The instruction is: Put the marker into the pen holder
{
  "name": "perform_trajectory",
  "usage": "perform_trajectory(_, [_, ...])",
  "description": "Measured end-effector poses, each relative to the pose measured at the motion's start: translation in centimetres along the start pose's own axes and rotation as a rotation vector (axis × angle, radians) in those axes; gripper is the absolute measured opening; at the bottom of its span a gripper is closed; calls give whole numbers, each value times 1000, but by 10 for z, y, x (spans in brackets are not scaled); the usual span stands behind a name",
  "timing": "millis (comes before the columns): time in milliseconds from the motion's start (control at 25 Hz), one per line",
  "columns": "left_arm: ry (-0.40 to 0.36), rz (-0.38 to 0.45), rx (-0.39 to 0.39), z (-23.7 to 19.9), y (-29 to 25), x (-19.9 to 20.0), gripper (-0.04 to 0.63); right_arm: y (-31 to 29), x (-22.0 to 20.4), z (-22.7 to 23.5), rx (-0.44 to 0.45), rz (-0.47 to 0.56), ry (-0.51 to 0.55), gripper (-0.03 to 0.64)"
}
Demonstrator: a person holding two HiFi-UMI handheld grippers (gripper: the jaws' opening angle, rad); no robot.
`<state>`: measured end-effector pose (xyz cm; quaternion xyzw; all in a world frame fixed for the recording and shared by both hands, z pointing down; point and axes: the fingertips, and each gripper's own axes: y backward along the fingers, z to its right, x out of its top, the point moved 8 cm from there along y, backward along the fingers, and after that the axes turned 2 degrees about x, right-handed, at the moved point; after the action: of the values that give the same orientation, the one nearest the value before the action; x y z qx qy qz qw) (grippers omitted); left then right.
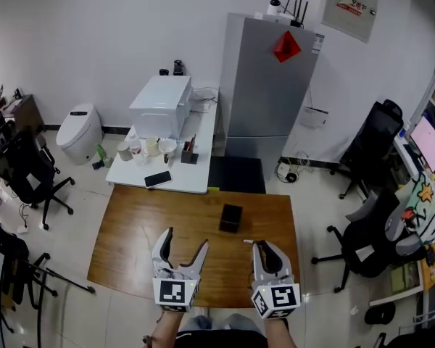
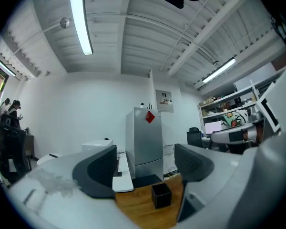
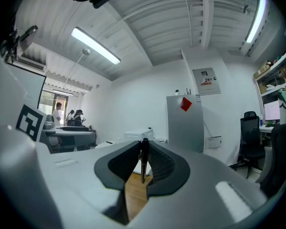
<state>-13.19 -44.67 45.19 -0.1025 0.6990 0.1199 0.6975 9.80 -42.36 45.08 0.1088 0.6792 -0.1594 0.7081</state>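
Note:
The pen holder is a small black open-topped cube standing on the brown wooden table, just beyond both grippers. In the left gripper view the pen holder shows between the jaws, farther ahead. My left gripper is open and empty, its jaws wide apart. My right gripper is shut on a thin dark marker, which stands upright between the pads. The holder is hidden in the right gripper view.
A white side table behind the wooden one carries a phone, cups and a white appliance. A grey fridge stands behind. Black office chairs stand at left and right.

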Motion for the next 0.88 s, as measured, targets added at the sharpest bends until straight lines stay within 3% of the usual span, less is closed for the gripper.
perform_trajectory(200, [10,-22,-47,-10,-29,-6,380,-33,9,8,-17,9,2,61])
perform_trajectory(360, [30,-40,-21,-19,-48,-15,380,-57,9,22,-7,0,-3,61])
perform_trajectory(880, [-6,-93,41,-19,-96,-19,380,-123,-6,85,25,-66,7,61])
